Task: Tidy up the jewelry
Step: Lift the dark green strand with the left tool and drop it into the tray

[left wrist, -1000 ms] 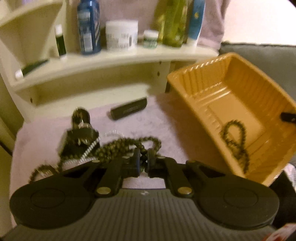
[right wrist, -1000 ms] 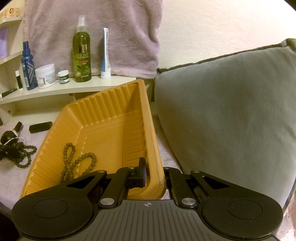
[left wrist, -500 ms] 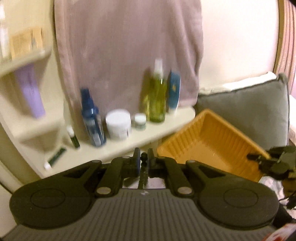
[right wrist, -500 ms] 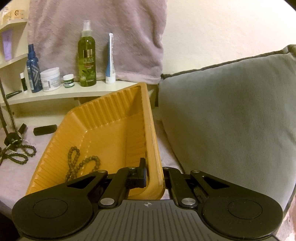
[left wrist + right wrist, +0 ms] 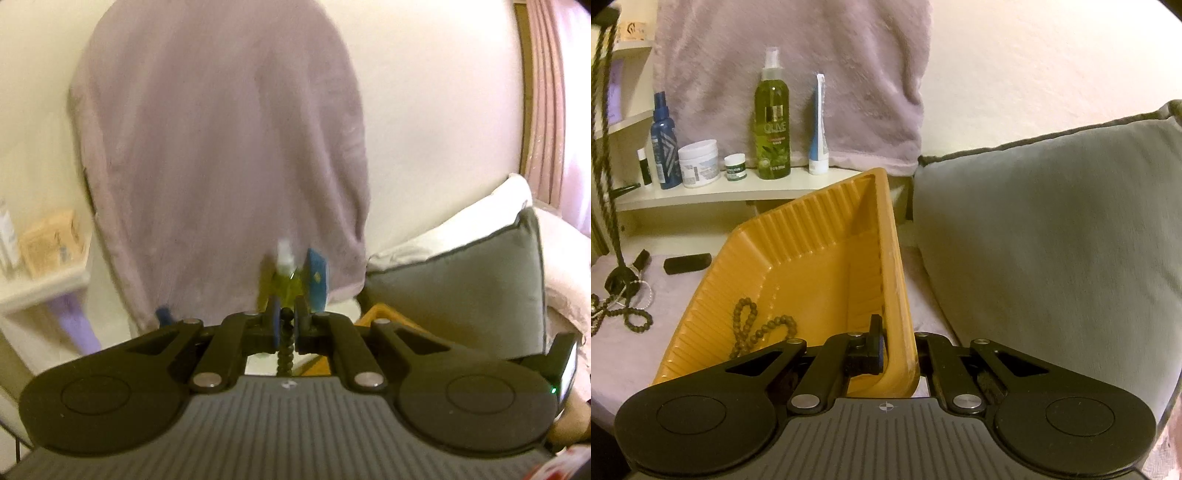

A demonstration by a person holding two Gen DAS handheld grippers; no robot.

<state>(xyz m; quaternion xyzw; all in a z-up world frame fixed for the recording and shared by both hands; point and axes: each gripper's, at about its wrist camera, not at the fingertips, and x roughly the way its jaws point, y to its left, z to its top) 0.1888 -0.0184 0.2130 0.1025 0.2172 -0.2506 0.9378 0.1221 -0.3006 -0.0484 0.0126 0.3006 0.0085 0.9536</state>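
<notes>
My left gripper is shut on a dark beaded necklace and holds it high; the strand hangs below the fingers. In the right wrist view the same necklace hangs taut at the far left, its lower end still among the jewelry pile on the lilac cloth. My right gripper is shut on the near rim of the orange tray, which is tilted. A brown bead necklace lies inside the tray.
A grey cushion stands right of the tray. A shelf behind holds a green spray bottle, blue bottle, white jars and a tube. A lilac towel hangs on the wall. A small black bar lies on the cloth.
My left gripper has risen steeply from the cloth, drawing the dark necklace up into a long hanging strand. The right gripper has kept its hold on the tray rim, almost still.
</notes>
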